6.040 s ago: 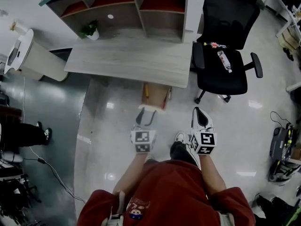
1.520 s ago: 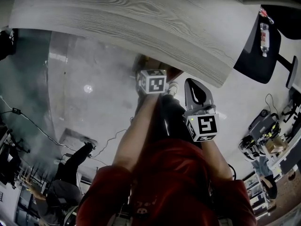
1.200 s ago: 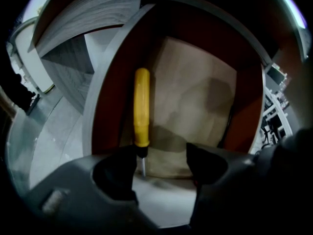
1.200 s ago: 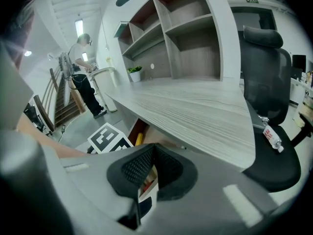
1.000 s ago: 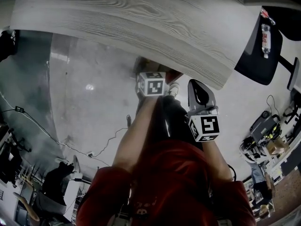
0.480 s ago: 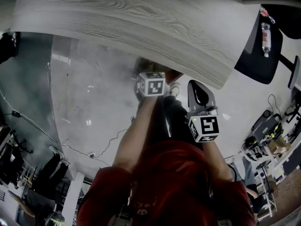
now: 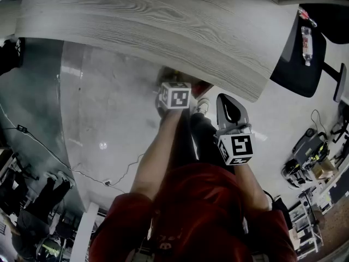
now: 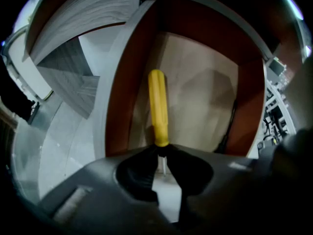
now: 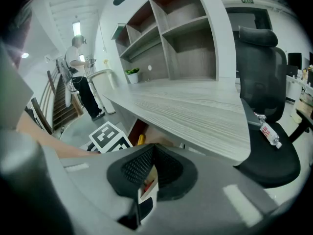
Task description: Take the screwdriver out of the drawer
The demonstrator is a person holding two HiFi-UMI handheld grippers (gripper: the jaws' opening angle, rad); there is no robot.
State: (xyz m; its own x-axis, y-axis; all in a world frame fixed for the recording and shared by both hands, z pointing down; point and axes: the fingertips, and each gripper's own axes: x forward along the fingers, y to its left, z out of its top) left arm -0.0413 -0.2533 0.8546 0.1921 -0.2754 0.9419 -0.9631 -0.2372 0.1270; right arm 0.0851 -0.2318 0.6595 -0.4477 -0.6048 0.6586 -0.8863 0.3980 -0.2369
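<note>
The open drawer (image 8: 120, 111) holds the screwdriver (image 8: 158, 106), its long axis running straight away from the left gripper (image 8: 162, 150), whose jaws have just been closing and pinch the shaft below the yellow handle. The right gripper (image 9: 153, 150), jaws together and empty, stands farther off.

The person wears a dark red sweatshirt (image 7: 196, 212) whose sleeves (image 7: 121, 217) stop short of the forearms. The left gripper (image 8: 163, 154) and right gripper (image 9: 153, 148) have smooth grey shells and black textured fingers (image 9: 136, 166). Each carries a white cube (image 7: 174, 95) with black square markers.
</note>
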